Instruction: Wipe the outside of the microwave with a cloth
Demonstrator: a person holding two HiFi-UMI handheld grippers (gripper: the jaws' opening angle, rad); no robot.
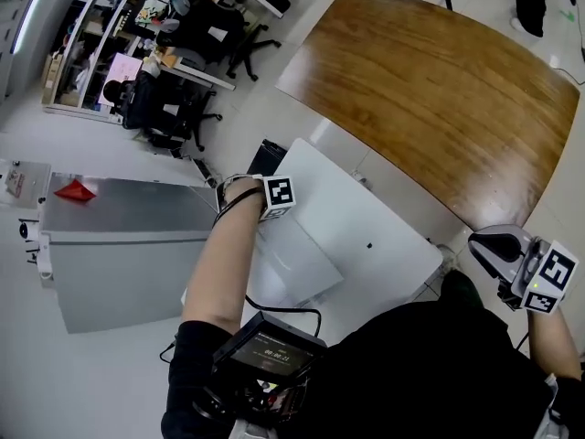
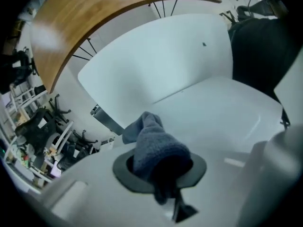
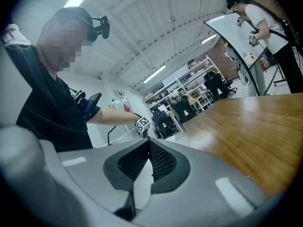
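The white microwave (image 1: pixel 366 236) stands below me in the head view, its top and a lower face (image 2: pixel 165 65) filling the left gripper view. My left gripper (image 1: pixel 272 212) is held low over the microwave's left part, and its jaws are hidden under the marker cube. In the left gripper view the gripper (image 2: pixel 158 167) is shut on a blue-grey cloth (image 2: pixel 154 143), which bunches out in front of the jaws just above the white surface. My right gripper (image 1: pixel 496 248) hangs off to the right, away from the microwave. Its jaws (image 3: pixel 149 148) are shut with nothing between them.
A curved wooden table (image 1: pixel 439 80) lies just beyond the microwave. A grey metal cabinet (image 1: pixel 128 236) with a red object (image 1: pixel 75 190) on top stands to the left. Office chairs (image 1: pixel 196 35) and shelves fill the far left. Another person (image 3: pixel 265 27) stands far across the room.
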